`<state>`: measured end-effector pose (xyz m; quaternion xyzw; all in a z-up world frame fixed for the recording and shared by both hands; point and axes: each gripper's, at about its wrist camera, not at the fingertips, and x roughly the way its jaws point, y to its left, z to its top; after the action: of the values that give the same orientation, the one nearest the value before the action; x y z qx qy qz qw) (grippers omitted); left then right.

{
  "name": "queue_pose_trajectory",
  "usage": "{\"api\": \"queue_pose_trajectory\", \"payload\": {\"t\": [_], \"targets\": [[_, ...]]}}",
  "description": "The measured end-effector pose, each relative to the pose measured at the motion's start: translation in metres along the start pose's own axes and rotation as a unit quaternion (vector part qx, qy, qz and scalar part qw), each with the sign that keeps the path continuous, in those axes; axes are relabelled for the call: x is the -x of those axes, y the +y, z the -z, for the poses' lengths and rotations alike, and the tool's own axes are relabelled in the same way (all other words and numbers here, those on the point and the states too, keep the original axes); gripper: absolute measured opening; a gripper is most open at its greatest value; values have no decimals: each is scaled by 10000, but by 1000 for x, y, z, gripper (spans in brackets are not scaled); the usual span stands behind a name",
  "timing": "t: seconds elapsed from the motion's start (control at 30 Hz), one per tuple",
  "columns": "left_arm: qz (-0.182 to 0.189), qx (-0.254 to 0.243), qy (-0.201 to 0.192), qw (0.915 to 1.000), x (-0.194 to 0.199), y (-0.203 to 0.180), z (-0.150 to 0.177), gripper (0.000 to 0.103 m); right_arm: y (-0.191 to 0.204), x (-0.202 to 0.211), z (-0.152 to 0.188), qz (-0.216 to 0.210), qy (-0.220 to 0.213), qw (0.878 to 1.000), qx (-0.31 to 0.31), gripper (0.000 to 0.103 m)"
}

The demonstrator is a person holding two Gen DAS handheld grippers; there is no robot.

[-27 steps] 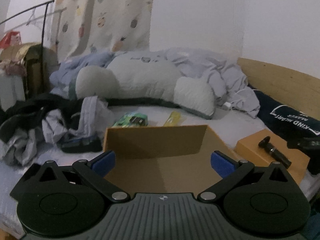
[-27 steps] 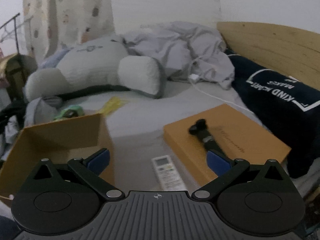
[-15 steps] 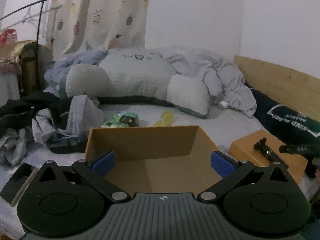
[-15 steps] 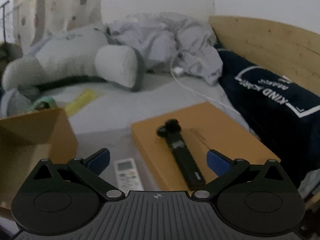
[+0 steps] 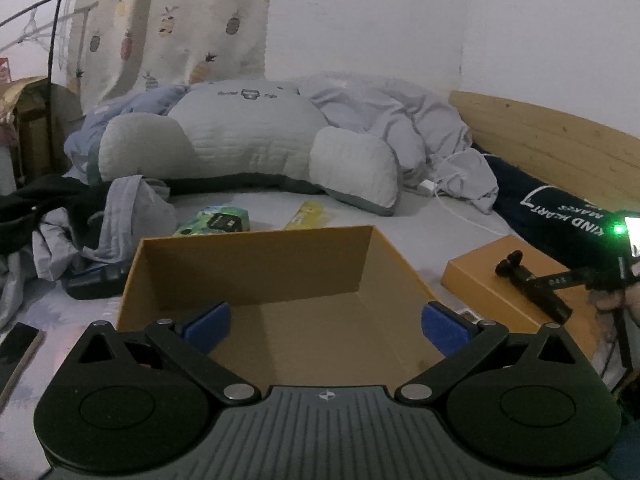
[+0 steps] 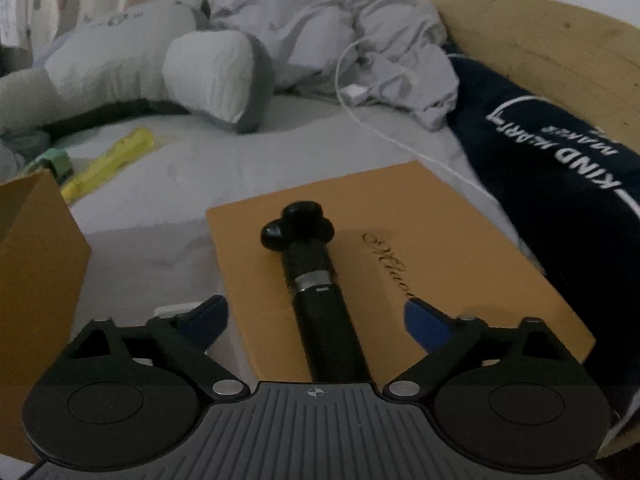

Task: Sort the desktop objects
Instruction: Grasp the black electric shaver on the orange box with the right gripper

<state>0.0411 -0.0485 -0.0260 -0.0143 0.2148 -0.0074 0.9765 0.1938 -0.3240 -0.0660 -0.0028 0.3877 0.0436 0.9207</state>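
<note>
Matt cardboard box point(image 5: 256, 268), wooden headboard point(image 5: 552, 148)

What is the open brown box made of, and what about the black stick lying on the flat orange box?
The open brown box looks like matte cardboard: thin, stiff walls with sharp folded corners. The black stick seems to be hard plastic or metal, possibly rubber-coated: a dull black tube with one shiny silver ring. The flat orange box looks like smooth paperboard with printed script.

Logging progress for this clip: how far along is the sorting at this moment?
Nothing looks sorted: the open cardboard box is empty. In hand: the right gripper is open around the black stick lying on the flat orange box, not gripping it; the left gripper hangs open over the box. Left: the stick, yellow tube, green packet and phone.
</note>
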Motion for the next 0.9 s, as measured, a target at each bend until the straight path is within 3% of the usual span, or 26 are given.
{"api": "queue_pose_trajectory", "payload": {"t": [0.17, 0.23, 0.57, 0.67, 0.9], "targets": [[-60, -56, 105, 9999, -4, 6, 3, 103, -7, -20, -1, -25, 126, 9999, 47, 79], [-68, -37, 128, 9999, -5, 10, 3, 103, -8, -30, -7, -75, 139, 9999, 26, 69], [-92, 188, 264, 9994, -6, 24, 4, 103, -8, -41, -13, -351, 41, 9994, 25, 57], [-103, 148, 266, 9995, -6, 24, 5, 103, -6, -40, -14, -427, -18, 9991, 43, 43], [-92, 68, 255, 9996, -6, 24, 6, 103, -2, -33, -12, -307, -115, 9994, 85, 38]]}}
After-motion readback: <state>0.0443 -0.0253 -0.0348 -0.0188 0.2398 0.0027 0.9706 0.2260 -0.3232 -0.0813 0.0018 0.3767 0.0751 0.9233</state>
